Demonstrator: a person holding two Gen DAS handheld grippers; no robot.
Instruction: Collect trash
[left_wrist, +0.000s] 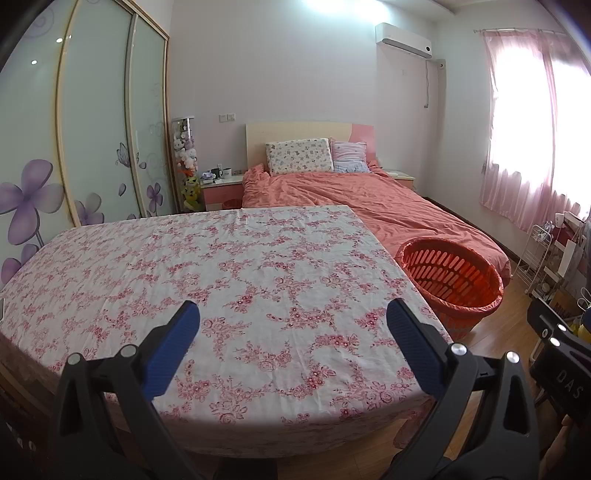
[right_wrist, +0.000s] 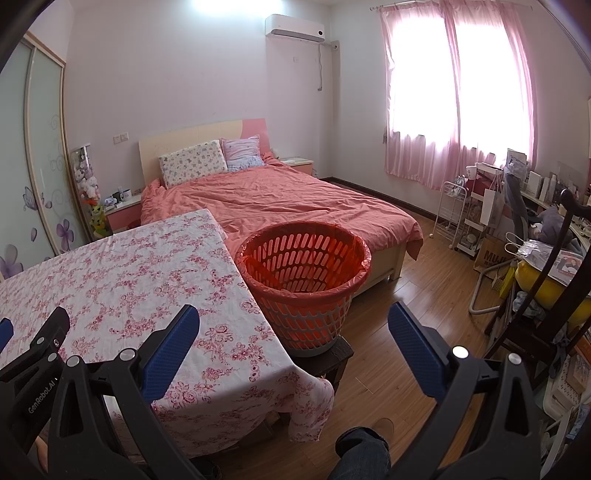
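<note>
Your left tongs (left_wrist: 293, 314) are spread wide with nothing between the blue pads (left_wrist: 173, 347), hanging over the near part of the worktop (left_wrist: 221, 266), which fills the lower left and centre of the left wrist view under a white cloth printed with pink flowers. Your right tongs (right_wrist: 293, 317) are spread just as wide and hold nothing; in the right wrist view one pad sits over the worktop's right corner and the other over the wooden floor (right_wrist: 406, 266) at lower right.

No trash shows on the cloth in either view. The basket (right_wrist: 306, 266) that belongs to the task is the orange slotted one lined with a red bag, in the centre of the right wrist view and at the right middle of the left one (left_wrist: 450, 273). It stands just beside the worktop's right edge, on a dark stool (right_wrist: 332, 356), between the worktop and the foot of the bed (right_wrist: 280, 199). You cannot see anything inside it from here beyond the bag's folds.

The bed, under a salmon cover with two pillows (right_wrist: 195, 162) at its head, takes the upper middle of both frames. Pink curtains (right_wrist: 458, 92) hang at upper right, and a wardrobe (left_wrist: 92, 122) with purple flower prints runs up the left edge. Your knee in dark trousers (right_wrist: 364, 454) shows at the bottom centre of the right wrist view.
</note>
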